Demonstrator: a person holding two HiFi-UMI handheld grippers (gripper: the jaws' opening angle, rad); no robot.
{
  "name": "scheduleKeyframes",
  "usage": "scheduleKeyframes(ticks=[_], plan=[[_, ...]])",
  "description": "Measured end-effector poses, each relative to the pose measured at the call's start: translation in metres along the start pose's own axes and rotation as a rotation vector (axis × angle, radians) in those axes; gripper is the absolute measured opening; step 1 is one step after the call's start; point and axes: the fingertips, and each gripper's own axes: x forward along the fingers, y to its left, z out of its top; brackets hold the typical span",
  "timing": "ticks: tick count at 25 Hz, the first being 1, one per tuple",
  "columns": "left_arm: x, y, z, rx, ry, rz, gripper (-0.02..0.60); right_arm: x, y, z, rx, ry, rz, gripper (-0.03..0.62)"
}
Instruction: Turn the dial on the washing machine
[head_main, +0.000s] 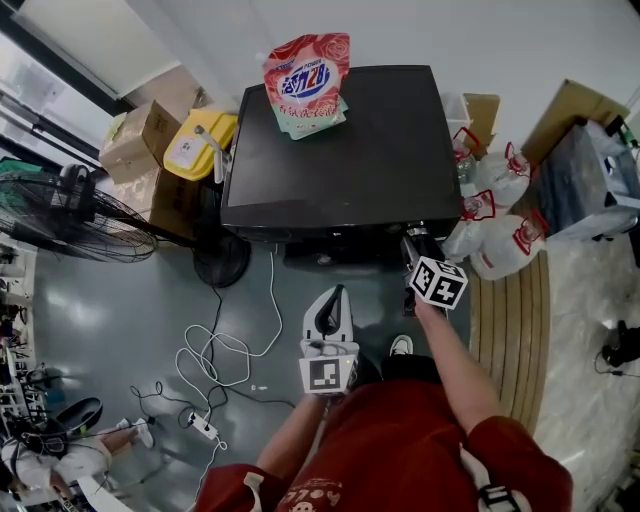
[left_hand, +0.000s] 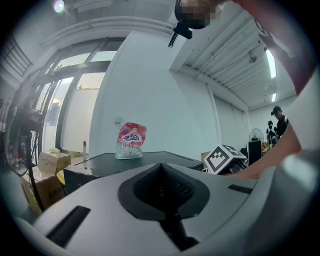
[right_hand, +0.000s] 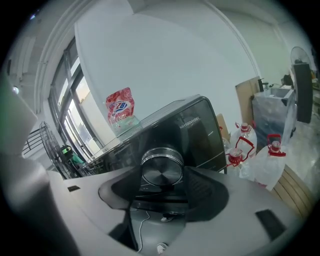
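Note:
The black washing machine (head_main: 330, 150) stands ahead of me, with a red detergent pouch (head_main: 305, 85) on its top. My right gripper (head_main: 413, 242) is pressed up to the machine's front at its right end. In the right gripper view the round metal dial (right_hand: 161, 161) sits between the two dark pads of my right gripper (right_hand: 162, 176), which close on its sides. My left gripper (head_main: 328, 305) hangs level in front of the machine, apart from it. Its jaws (left_hand: 162, 187) are together with nothing in them. The head view hides the dial under the machine's top edge.
A standing fan (head_main: 70, 215), cardboard boxes (head_main: 140, 140) and a yellow container (head_main: 200, 145) crowd the left of the machine. Clear water jugs with red handles (head_main: 500, 240) stand at its right. A white cable (head_main: 215, 350) and power strip (head_main: 203, 427) lie on the floor.

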Motion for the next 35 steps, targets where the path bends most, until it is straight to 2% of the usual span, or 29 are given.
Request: scheduleKeyframes(ticks=[11,15,18,25,35], plan=[[0.0009,0.004,0.0001,-0.004,0.002,0.007,0.009,-0.0006,0.0028,0.0011,-0.114,-0.003,-0.068,0.273],[-0.0008,0.0038,-0.0038,0.027,0.011,-0.002,0.009,-0.0016,0.0044,0.0016,-0.186,-0.006,-0.109,0.273],[-0.001,0.0026,-0.0012,-0.015,0.001,0.006,0.009,-0.002,0.0054,0.0025,-0.254,-0.008,-0.142,0.273],[-0.0038,0.0054,-0.0025,-0.017,0.008,0.013,0.009,-0.0028,0.0081,0.0017,-0.402,-0.003,-0.213,0.273],[-0.0056,0.0079,-0.0019,-0.015,-0.004,0.018,0.009,-0.0032,0.0091,0.0012,-0.426,0.0,-0.223,0.273]])
